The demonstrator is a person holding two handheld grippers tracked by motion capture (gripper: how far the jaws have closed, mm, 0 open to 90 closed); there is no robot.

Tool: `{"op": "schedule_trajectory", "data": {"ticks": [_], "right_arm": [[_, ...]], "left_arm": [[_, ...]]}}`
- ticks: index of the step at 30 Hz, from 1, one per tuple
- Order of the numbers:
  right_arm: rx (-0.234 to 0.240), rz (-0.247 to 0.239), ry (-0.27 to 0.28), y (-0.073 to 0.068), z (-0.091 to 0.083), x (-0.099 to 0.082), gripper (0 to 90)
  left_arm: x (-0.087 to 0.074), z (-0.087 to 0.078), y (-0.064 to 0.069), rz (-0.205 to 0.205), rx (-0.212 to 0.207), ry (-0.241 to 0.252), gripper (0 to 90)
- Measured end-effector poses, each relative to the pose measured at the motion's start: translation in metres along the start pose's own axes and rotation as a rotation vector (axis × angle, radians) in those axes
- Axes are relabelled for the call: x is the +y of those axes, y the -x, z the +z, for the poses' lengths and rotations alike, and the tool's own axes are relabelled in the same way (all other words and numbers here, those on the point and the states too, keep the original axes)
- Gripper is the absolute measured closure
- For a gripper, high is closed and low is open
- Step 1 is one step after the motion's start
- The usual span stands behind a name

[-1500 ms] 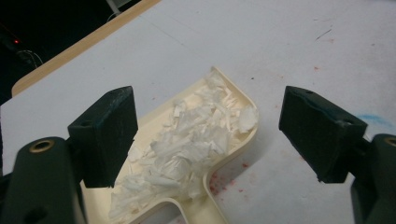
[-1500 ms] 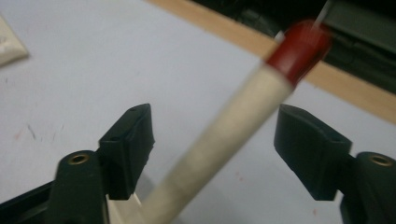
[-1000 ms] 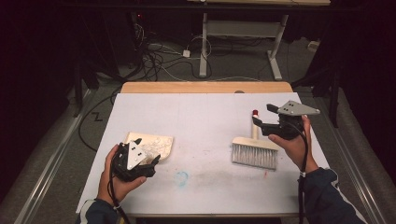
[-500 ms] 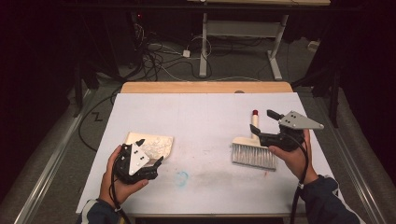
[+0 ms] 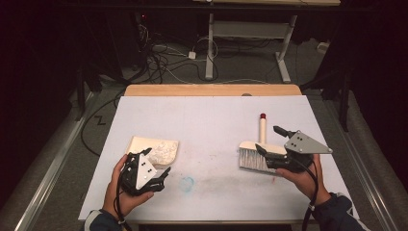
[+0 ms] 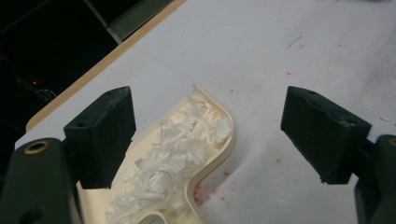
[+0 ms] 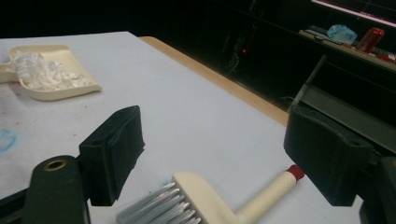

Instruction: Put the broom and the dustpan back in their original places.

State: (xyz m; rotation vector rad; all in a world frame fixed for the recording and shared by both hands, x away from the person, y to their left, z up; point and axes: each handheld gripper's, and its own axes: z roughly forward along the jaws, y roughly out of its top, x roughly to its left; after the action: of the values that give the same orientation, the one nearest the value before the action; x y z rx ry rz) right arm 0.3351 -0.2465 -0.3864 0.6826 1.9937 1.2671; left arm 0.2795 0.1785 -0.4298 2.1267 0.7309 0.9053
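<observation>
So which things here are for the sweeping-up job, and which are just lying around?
For the job:
- brush
- dustpan
- white scraps in the dustpan

Just lying around:
- red can on the far shelf
- blue crumpled thing beside it
- cables on the floor

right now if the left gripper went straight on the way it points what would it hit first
Most likely the dustpan: in the left gripper view it lies right ahead between the open jaws, full of white scraps. Depth is hard to judge, so it might skim just over the rim.
</observation>
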Motion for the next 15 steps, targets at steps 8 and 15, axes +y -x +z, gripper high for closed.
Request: {"op": "schedule_trajectory", "data": {"ticks": [8, 15], "right_arm": [[-0.001, -0.039, -0.015, -0.011, -0.008, -0.01, 20.7], [-0.003, -0.04, -0.029, -0.015, -0.015, -0.025, 20.7]], "left_arm": [[-0.004, 0.0, 0.009, 0.028, -0.024, -0.002, 16.8], [-0.01, 0.003, 0.014, 0.043, -0.044, -0.006, 16.8]]}}
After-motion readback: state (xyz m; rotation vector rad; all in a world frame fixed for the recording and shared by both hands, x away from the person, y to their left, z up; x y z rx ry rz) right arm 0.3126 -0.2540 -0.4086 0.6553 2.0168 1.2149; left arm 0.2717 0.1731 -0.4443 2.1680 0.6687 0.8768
